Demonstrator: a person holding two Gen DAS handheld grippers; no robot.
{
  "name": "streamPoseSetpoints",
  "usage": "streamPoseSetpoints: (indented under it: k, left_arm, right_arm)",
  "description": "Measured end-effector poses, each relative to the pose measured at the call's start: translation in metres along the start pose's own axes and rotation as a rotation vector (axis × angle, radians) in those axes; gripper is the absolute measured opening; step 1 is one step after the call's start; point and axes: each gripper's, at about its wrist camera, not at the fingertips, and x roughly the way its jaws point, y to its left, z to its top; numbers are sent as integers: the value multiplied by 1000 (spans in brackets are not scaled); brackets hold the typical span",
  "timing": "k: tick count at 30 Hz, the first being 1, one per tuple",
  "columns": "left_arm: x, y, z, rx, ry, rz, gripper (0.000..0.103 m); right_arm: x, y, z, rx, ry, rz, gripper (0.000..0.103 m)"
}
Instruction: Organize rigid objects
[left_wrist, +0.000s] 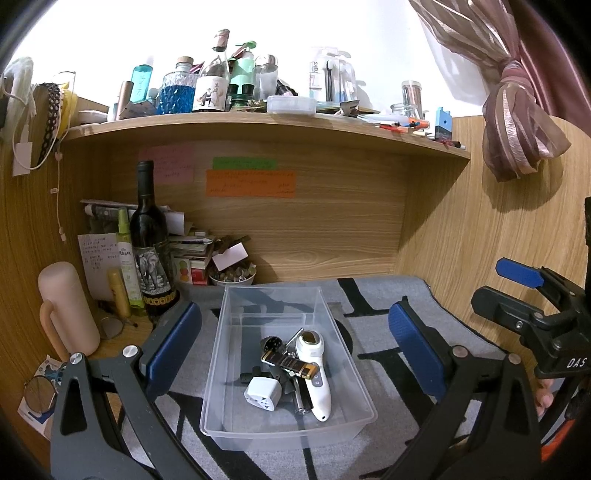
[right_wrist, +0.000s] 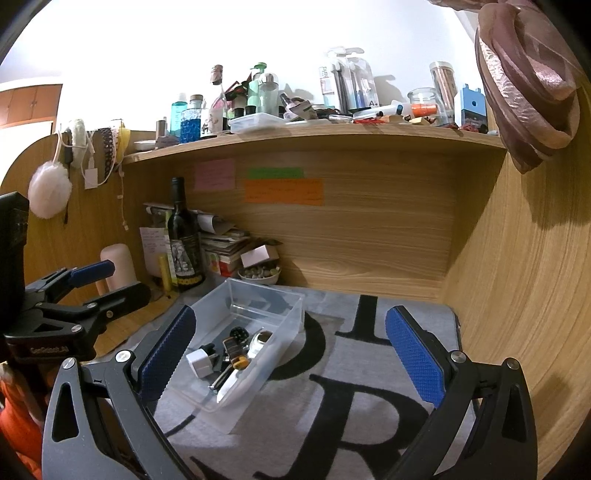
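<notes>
Both grippers are spread wide and empty: the left gripper (left_wrist: 295, 354) directly faces the clear bin (left_wrist: 236, 421) holding the rigid objects (left_wrist: 295, 369), while the right gripper (right_wrist: 291, 354) has it ahead-left.

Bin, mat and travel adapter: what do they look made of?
Bin: clear rigid plastic, slightly frosted; the mat pattern shows through its walls. Mat: grey woven or felt-like textile with black printed letters, matte and fuzzy; the exact fibre is unclear. Travel adapter: white moulded plastic, smooth with a slight sheen.
</notes>
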Motion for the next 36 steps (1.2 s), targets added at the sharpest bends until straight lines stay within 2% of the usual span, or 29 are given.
streamPoseSetpoints:
  k: [22, 36]
  left_arm:
    - [3, 1, -5, -3, 2, 6, 103]
    - [6, -10, -6, 1, 3, -22, 103]
  right_arm:
    - [2, 4, 1, -2, 4, 1, 103]
    - [4, 0, 2, 3, 5, 7, 103]
